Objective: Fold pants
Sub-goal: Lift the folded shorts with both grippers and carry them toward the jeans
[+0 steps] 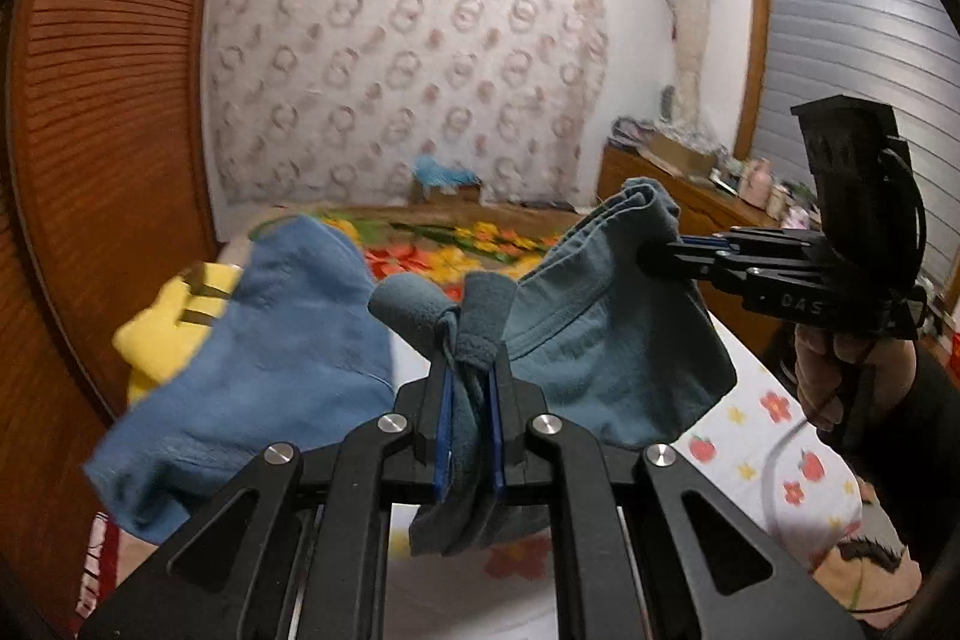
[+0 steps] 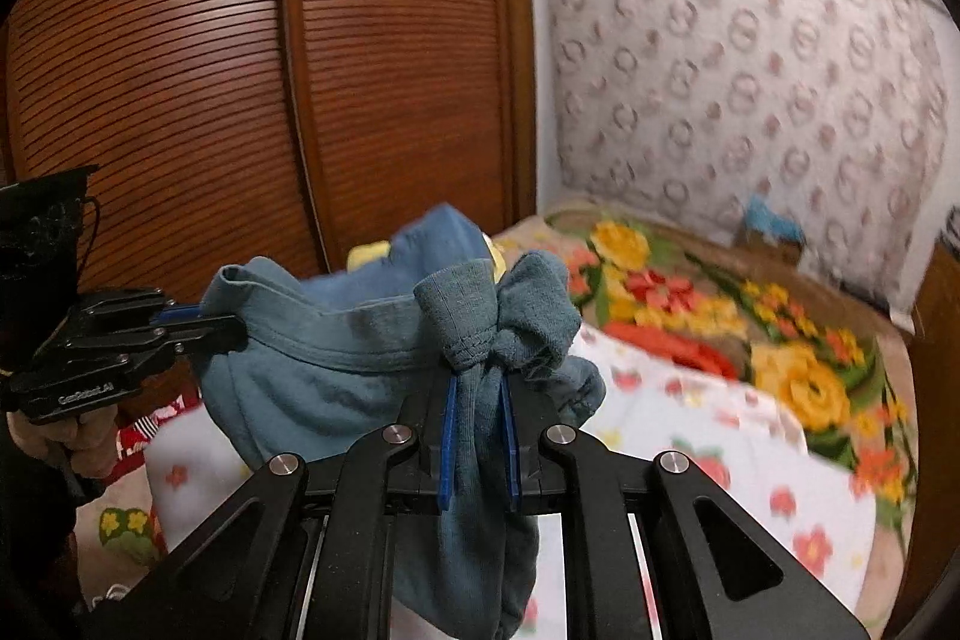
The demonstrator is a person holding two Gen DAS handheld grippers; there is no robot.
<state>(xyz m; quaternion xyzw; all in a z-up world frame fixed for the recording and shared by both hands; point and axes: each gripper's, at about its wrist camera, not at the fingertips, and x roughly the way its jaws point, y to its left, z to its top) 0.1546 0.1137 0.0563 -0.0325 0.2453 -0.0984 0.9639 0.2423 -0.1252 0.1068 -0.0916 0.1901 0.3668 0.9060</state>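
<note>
Grey-blue pants [image 1: 600, 340] hang in the air between my two grippers, above the bed. My left gripper [image 1: 471, 370] is shut on a bunched corner of the waistband. My right gripper [image 1: 651, 250] is shut on the other end of the waistband and shows at the right of the left wrist view. In the right wrist view the right gripper [image 2: 480, 388] clamps a bunched wad of the pants [image 2: 312, 376], and the left gripper [image 2: 225, 319] pinches the far edge at the left. The lower part of the pants hangs below view.
A brighter blue garment [image 1: 270, 370] and a yellow one [image 1: 162, 334] lie heaped at the left by the wooden louvred wardrobe [image 2: 180, 70]. A floral blanket [image 2: 780, 352] and a white flowered sheet [image 2: 690, 436] cover the bed. A cluttered dresser [image 1: 690, 184] stands at the right.
</note>
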